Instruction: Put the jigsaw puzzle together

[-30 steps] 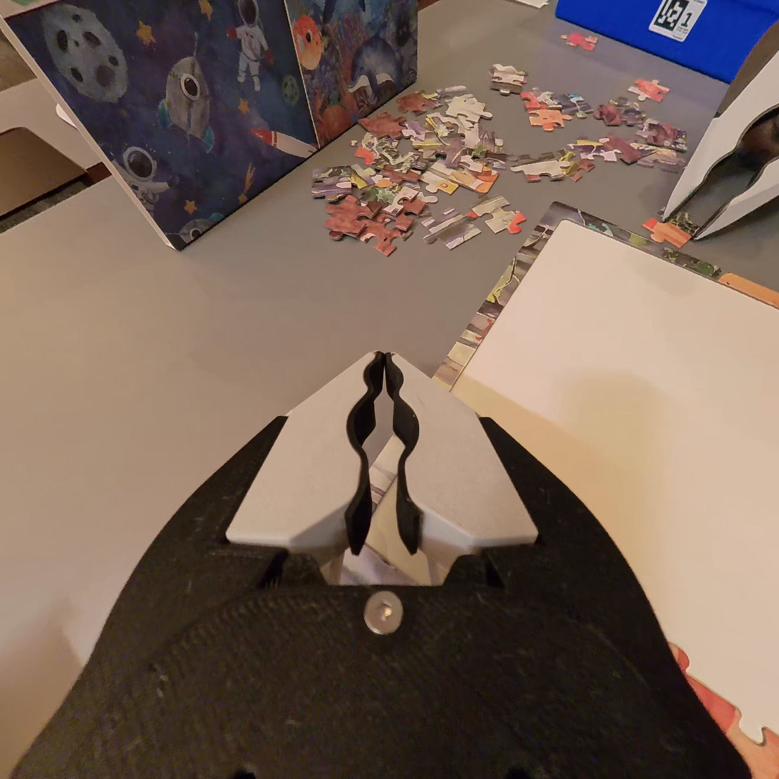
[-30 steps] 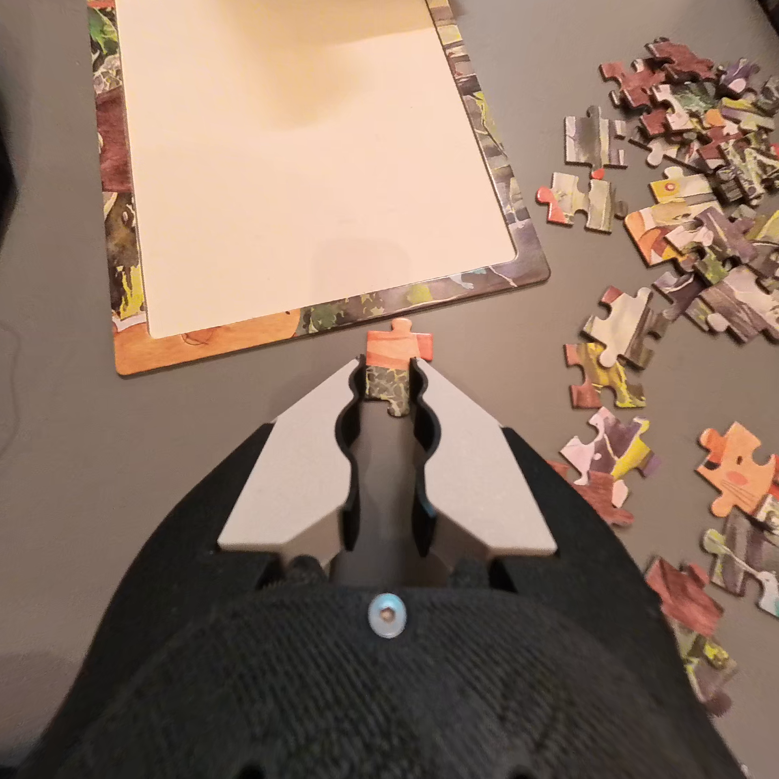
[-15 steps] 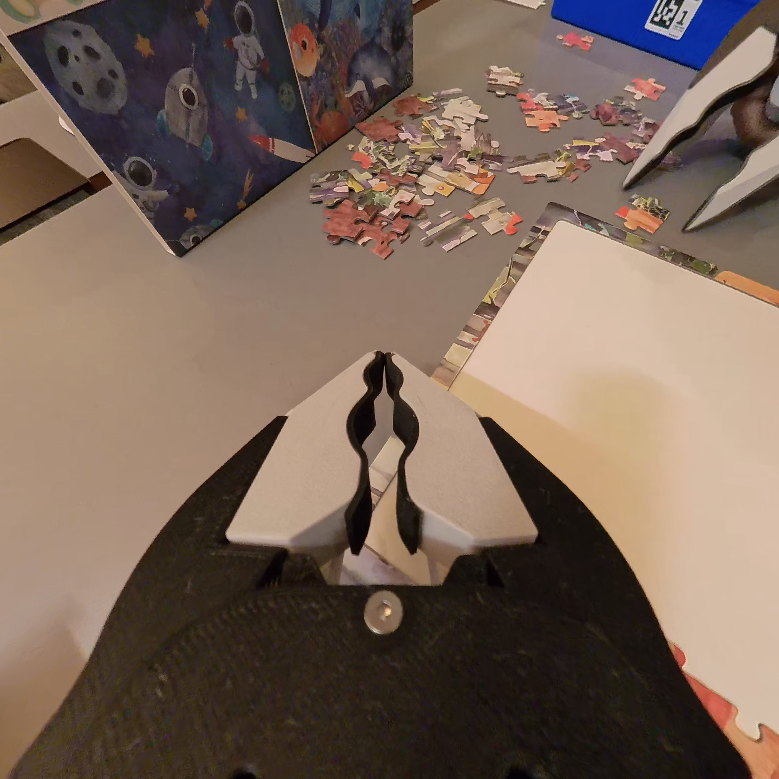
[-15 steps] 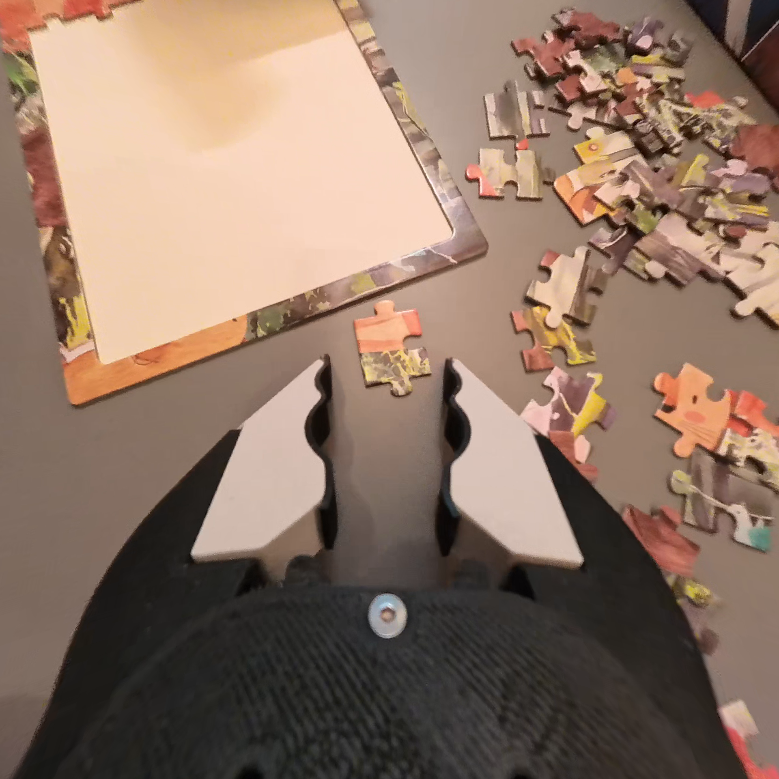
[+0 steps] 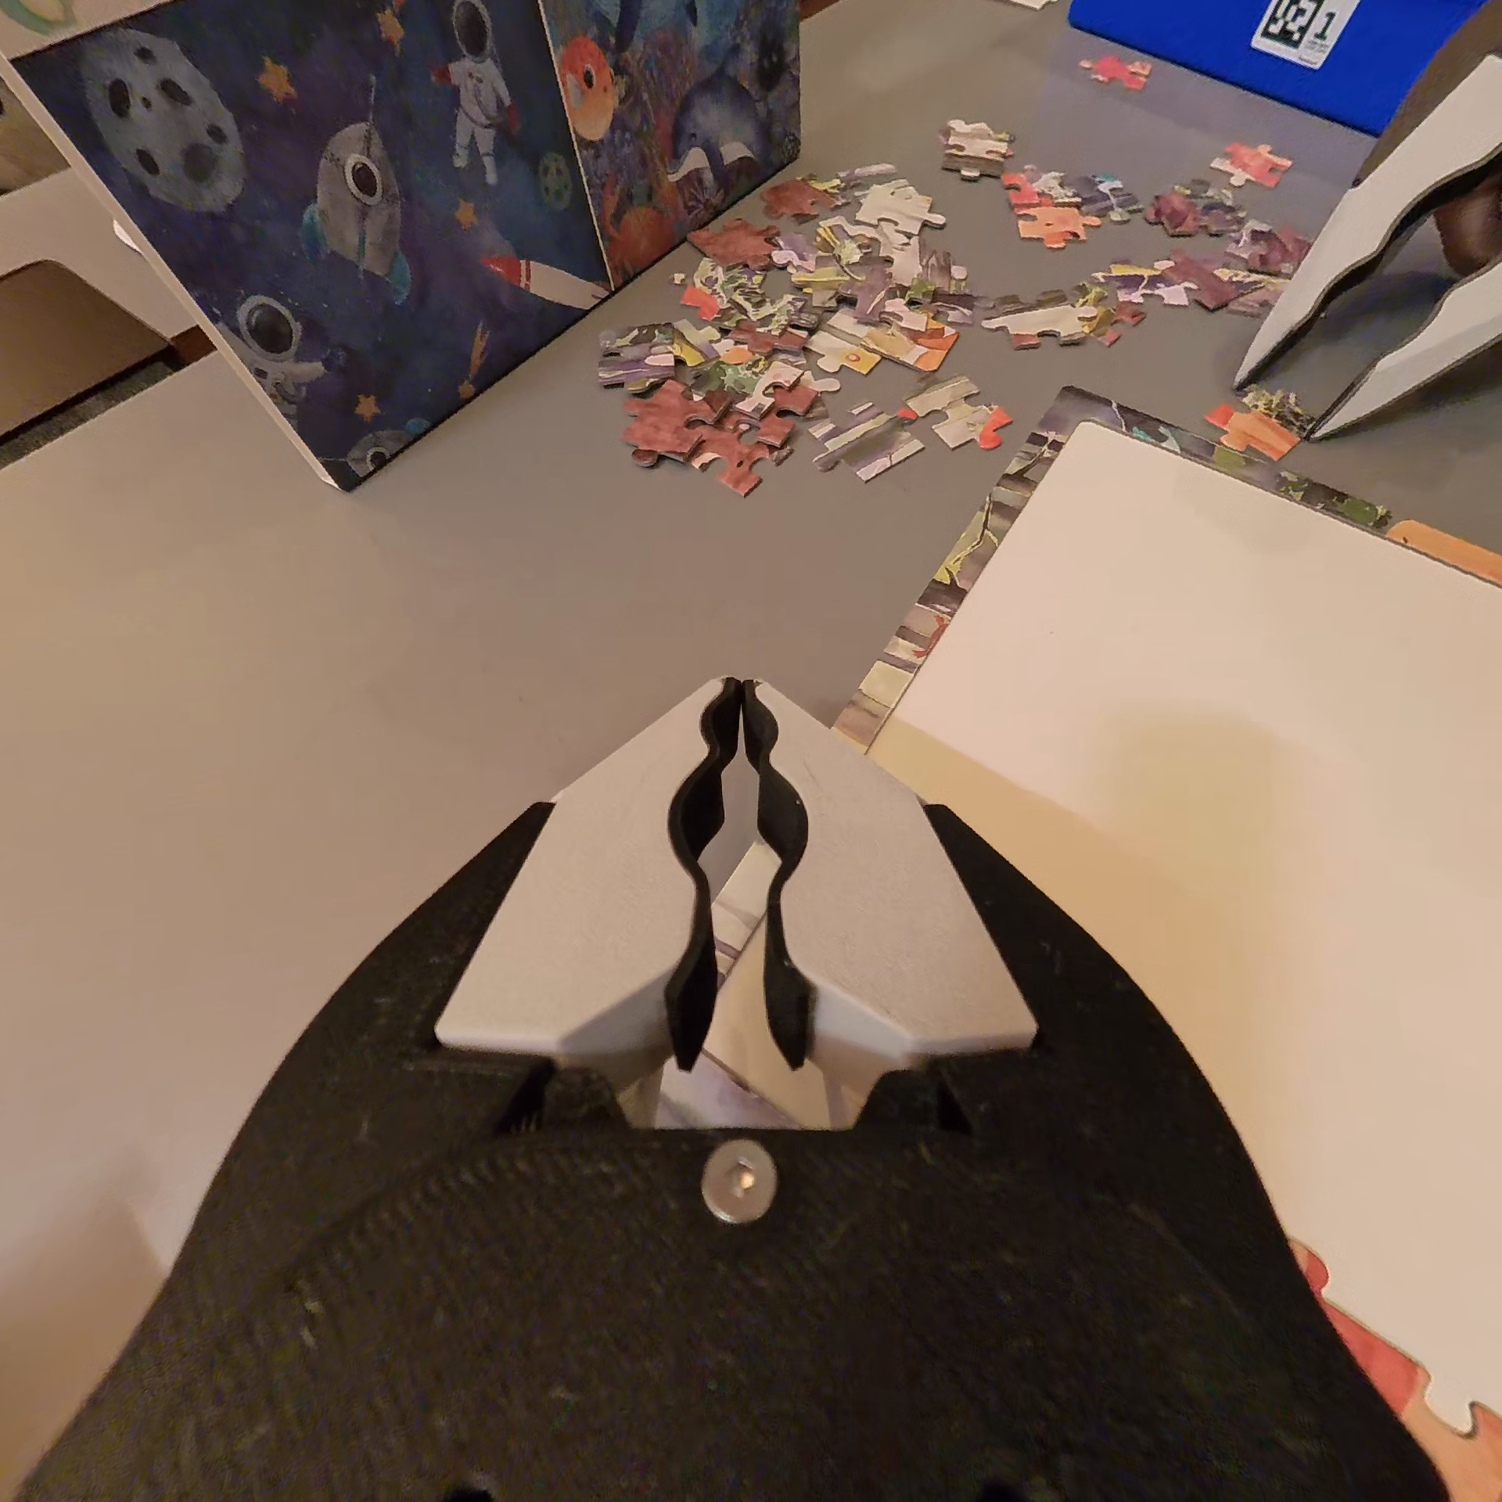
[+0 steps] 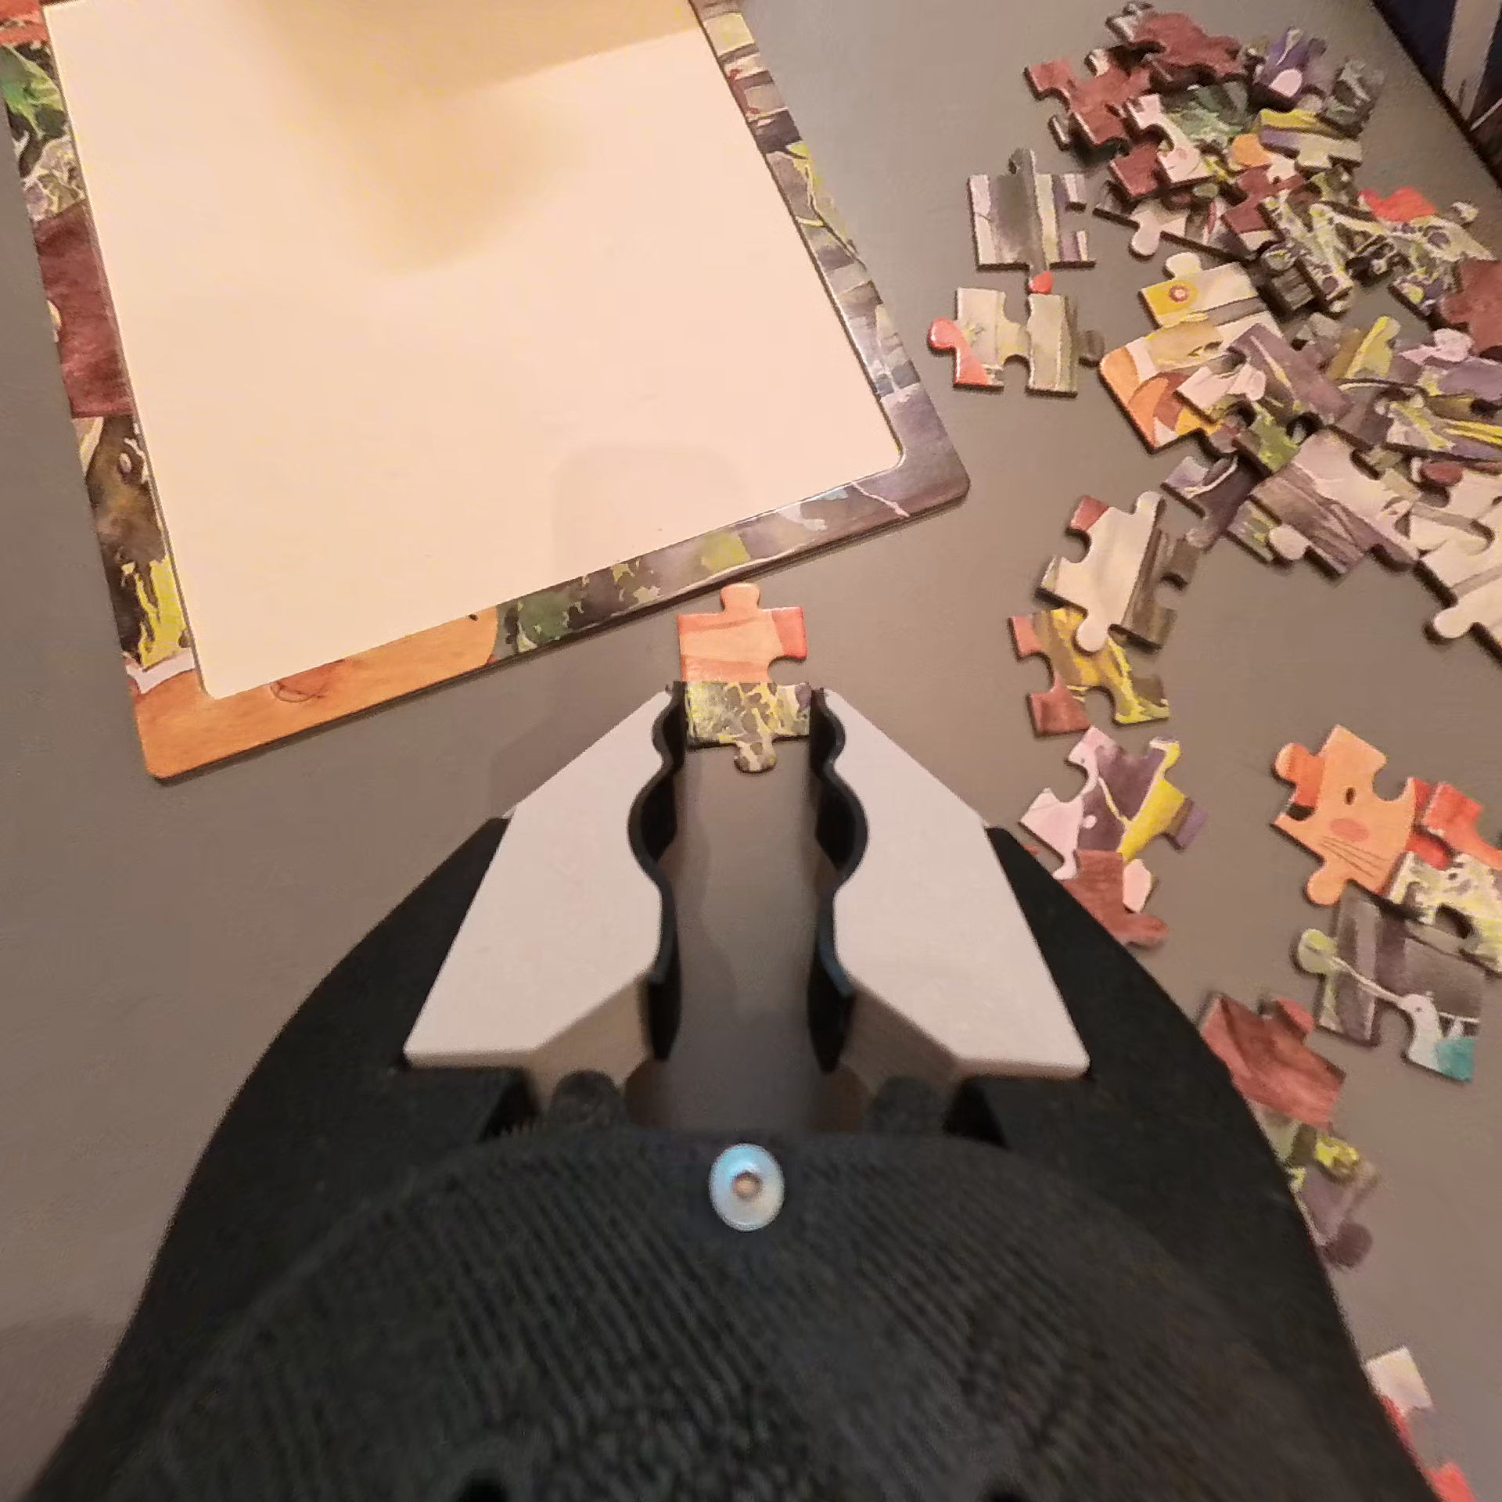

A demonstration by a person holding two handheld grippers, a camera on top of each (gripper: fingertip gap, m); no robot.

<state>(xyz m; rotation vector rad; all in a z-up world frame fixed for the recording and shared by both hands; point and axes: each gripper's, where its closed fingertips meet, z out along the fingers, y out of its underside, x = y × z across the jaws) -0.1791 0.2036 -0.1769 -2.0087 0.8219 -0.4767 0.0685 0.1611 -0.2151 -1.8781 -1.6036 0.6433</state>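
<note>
The puzzle tray (image 6: 325, 715) has a printed frame and a bare cream inside; it also shows in the left wrist view (image 5: 959, 569). My right gripper (image 6: 746, 703) is shut on an orange and green puzzle piece (image 6: 740, 642) at the fingertips, low over the grey table just off the tray's near edge. The left wrist view shows this gripper (image 5: 1276, 410) with the piece (image 5: 1252, 427) at the tray's far side. My left gripper (image 5: 741, 683) is shut and empty, over the tray's corner. Loose pieces (image 6: 1300, 366) lie in a heap to the right of the tray.
A box with space and sea pictures (image 5: 325, 203) stands at the back left. A blue box (image 5: 1219, 49) sits at the far edge. The heap of pieces (image 5: 813, 325) lies between box and tray. An orange cat-face piece (image 6: 1341, 821) lies at the right. Spacing between my two grippers at the tips: around 25 cm.
My right gripper let go of the orange and green piece and drew back half a second ago, then came forward and shut on it again. The left gripper has stayed shut and nearly still.
</note>
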